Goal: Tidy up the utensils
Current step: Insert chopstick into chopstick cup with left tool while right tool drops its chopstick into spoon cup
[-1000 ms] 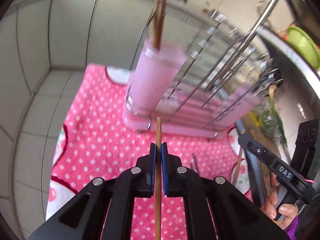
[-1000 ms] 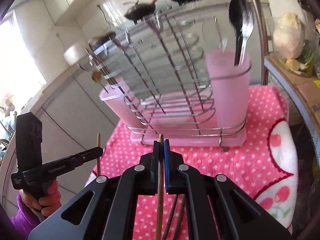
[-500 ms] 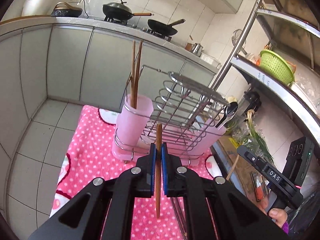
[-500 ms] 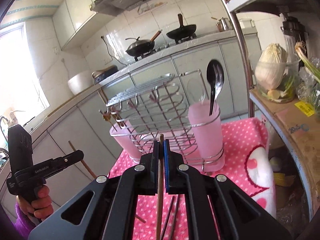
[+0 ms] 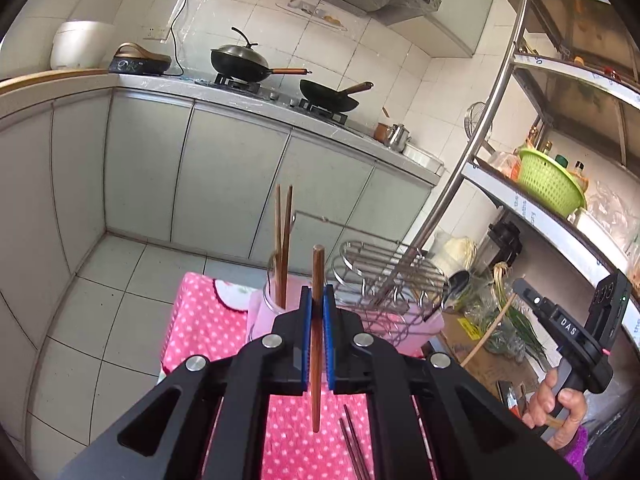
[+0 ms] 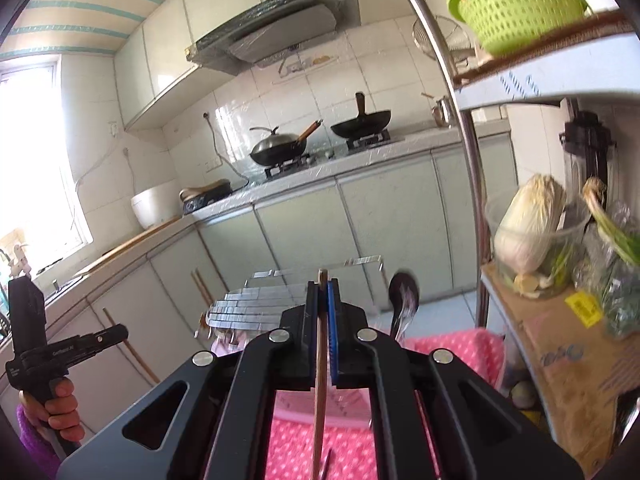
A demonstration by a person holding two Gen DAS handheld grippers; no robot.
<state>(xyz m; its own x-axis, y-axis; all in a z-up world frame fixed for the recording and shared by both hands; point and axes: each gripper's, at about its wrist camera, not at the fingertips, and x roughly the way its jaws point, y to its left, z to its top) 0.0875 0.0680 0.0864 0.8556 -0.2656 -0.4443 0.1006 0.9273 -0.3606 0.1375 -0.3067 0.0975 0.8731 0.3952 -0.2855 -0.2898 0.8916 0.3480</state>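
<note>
Higher now, chopstick point(image 5: 317, 344) inside left claw point(image 5: 317, 300).

Each camera sits just behind its own jaws and looks forward along them, tilted slightly down across the kitchen. The left view faces the stove point(image 5: 280, 84) from the left of the rack point(image 5: 390, 276), with the shelf point(image 5: 540, 216) on its right. The right view faces the same stove point(image 6: 320, 156) from closer to the shelf point(image 6: 560, 80). Both share the rack point(image 6: 280, 300), the pink cloth point(image 5: 200, 328) and the woks; each sees the other gripper at its edge.
</note>
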